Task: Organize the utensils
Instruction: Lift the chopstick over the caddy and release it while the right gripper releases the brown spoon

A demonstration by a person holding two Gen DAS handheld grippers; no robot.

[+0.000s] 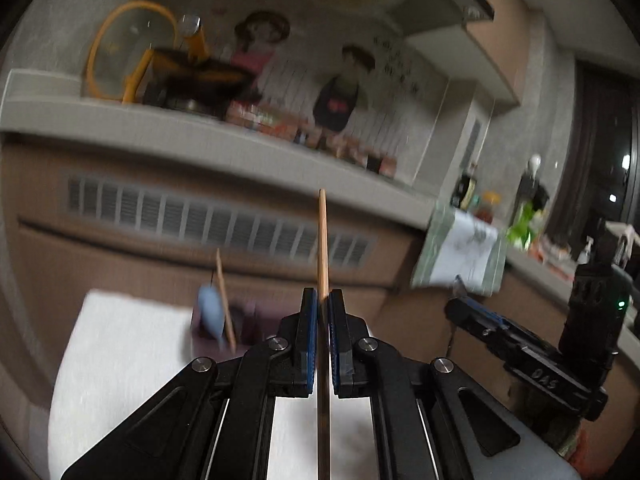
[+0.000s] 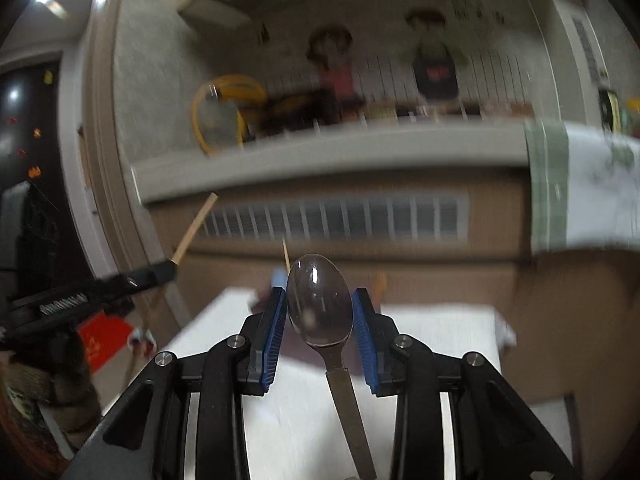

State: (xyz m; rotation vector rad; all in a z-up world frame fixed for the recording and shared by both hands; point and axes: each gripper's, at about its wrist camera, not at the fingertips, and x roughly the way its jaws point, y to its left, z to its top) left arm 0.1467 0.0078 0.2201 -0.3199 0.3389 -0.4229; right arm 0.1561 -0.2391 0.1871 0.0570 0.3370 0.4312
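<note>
My left gripper (image 1: pixel 323 304) is shut on a wooden chopstick (image 1: pixel 322 240) that points up and forward above a white cloth (image 1: pixel 120 344). My right gripper (image 2: pixel 320 304) is shut on the bowl of a metal spoon (image 2: pixel 320 304), whose handle runs back toward the camera. Ahead on the cloth stands a dark holder (image 1: pixel 244 324) with a blue utensil (image 1: pixel 211 312) and another chopstick (image 1: pixel 225 300) in it. The right gripper shows at the right of the left wrist view (image 1: pixel 460 284). The left gripper with its chopstick shows at the left of the right wrist view (image 2: pixel 172 266).
A brown cabinet with a vent grille (image 1: pixel 216 220) rises behind the cloth. On the grey counter (image 1: pixel 200 136) above it stand an orange-rimmed lid (image 1: pixel 120 48), a dark pan and several jars. A green and white towel (image 1: pixel 460 252) hangs over the counter edge at right.
</note>
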